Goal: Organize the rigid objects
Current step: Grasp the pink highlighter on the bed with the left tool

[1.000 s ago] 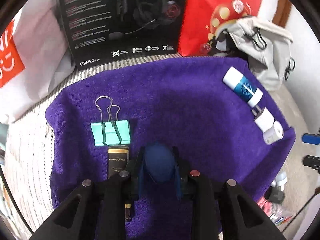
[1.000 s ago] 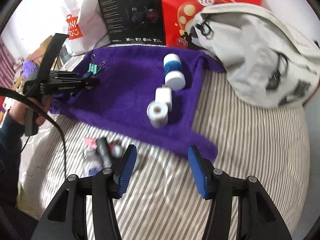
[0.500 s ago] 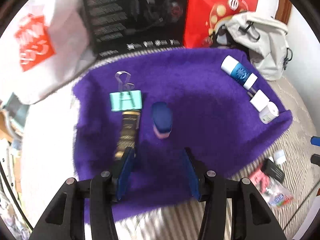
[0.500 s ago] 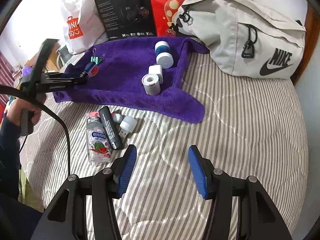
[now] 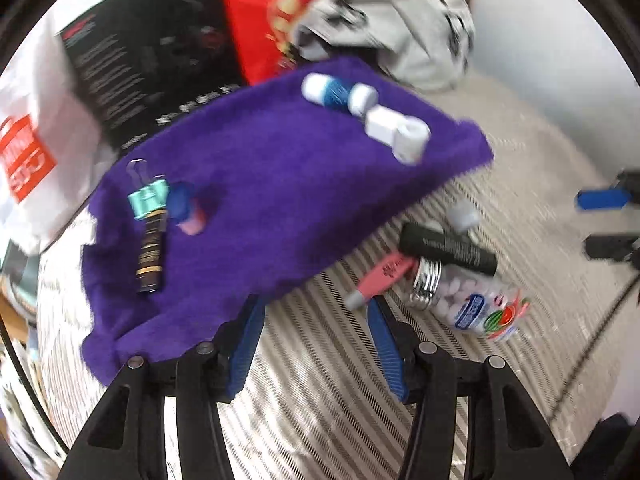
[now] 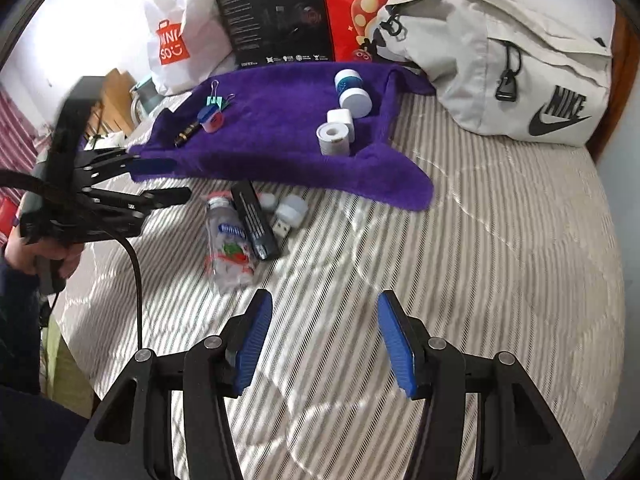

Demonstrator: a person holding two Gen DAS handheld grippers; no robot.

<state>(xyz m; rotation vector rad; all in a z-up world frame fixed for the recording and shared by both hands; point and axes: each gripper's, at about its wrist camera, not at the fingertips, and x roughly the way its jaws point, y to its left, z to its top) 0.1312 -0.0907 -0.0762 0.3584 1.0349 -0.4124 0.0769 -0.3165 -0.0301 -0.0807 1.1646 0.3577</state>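
The left gripper (image 5: 316, 336) was spread wide with nothing between its blue pads, poised over the striped bedcover (image 6: 500, 240) just off the near edge of the purple towel (image 5: 280, 184). A loose cluster lay on the bedcover just ahead and to the right of that gripper: a clear pill bottle (image 5: 472, 300) on its side, a black tube (image 5: 448, 248) leaning across it, a pink-handled item (image 5: 380, 276) and a small white USB plug (image 6: 290, 214).

On the towel, near its far left corner, a teal binder clip (image 5: 148, 196) sat beside a blue-capped eraser-like piece (image 5: 186, 208), and a black-and-gold lighter (image 5: 150, 252) lay lengthwise just nearer than the clip. Toward the towel's right edge stood a row: a blue-and-white jar (image 6: 352, 90), a white cube (image 6: 340, 118) and a roll of white tape (image 6: 334, 138), each touching or just beside the next.

The right gripper (image 6: 326, 344) was likewise released and empty, held above bare bedcover, well apart from the cluster and the towel. A grey bag (image 6: 500, 60) rested past the towel's right corner.
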